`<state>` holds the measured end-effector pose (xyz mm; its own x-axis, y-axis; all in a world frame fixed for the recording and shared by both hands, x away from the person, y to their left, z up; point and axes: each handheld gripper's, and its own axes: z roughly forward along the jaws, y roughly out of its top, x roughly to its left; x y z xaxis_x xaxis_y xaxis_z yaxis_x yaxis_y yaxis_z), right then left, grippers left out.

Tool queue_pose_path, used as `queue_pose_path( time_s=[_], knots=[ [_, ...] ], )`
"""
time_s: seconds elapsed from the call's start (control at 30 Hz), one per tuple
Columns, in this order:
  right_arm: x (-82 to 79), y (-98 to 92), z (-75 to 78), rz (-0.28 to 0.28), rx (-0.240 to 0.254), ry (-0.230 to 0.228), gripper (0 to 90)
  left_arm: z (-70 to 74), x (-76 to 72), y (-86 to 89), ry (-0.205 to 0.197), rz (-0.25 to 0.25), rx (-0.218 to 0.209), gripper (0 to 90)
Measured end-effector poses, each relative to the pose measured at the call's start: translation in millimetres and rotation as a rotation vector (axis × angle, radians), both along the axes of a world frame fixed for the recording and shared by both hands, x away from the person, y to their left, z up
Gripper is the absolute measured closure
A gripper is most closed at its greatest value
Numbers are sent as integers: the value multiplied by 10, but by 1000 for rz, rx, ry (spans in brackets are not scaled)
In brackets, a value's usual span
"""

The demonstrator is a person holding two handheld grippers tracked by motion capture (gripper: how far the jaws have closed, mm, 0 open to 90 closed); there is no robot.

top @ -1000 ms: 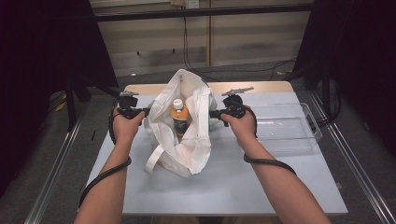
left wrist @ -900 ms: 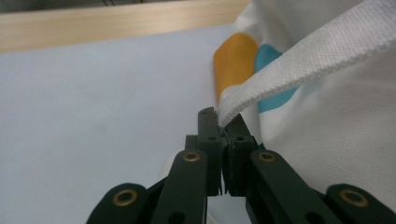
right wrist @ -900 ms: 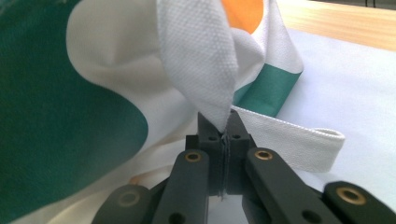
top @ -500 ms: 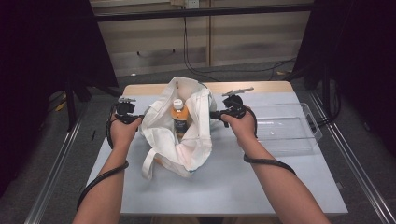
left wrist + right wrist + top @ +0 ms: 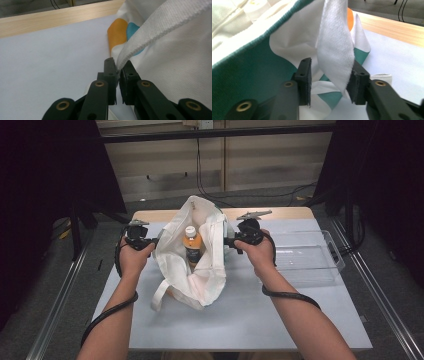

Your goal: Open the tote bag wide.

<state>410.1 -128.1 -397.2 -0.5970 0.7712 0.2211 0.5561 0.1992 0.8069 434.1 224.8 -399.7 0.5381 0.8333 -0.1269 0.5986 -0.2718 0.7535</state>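
The white tote bag (image 5: 192,265) lies mid-table, hiding all but the bottle's (image 5: 191,245) cap and shoulders. The left gripper (image 5: 117,68) clamps one strap (image 5: 150,32); the right gripper's (image 5: 329,75) jaws, just opening, stand apart around the other strap (image 5: 334,50).

right gripper (image 5: 329,83) jaws just opened — strap (image 5: 335,57) loose between them, bag (image 5: 197,255) mouth narrower

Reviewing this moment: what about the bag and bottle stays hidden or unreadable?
- High view: the bottle below its shoulder, hidden by the tote bag.
- High view: the bottle label is too small to read.
- Right gripper view: the bag's printed pattern, cut off by folds and the frame edge.
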Motion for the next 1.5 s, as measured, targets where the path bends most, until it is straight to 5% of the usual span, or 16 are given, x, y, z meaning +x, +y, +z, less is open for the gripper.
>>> queue_pose_path(
  time_s=[0.23, 0.4, 0.67, 1.0, 1.33, 1.5],
  knots=[
    [38, -46, 109, -15, 4, -28, 588, -33, 4, -45, 6, -7, 3, 862],
    [65, -42, 187, -12, -48, -56, 862, -36, 38, -48, 16, -18, 27, 875],
    [178, -44, -31, -30, -36, 53, 869, -145, 94, 3, 43, 11, 19, 875],
    [229, -157, -185, -49, -59, 122, 870, -307, 147, 86, 91, 25, 29, 875],
    [186, -166, -175, -35, -60, 101, 849, -185, 113, 37, 48, 12, 7, 842],
    [155, -131, -128, -25, -70, 71, 726, -93, 81, 10, 23, 13, -3, 792]
  ],
)
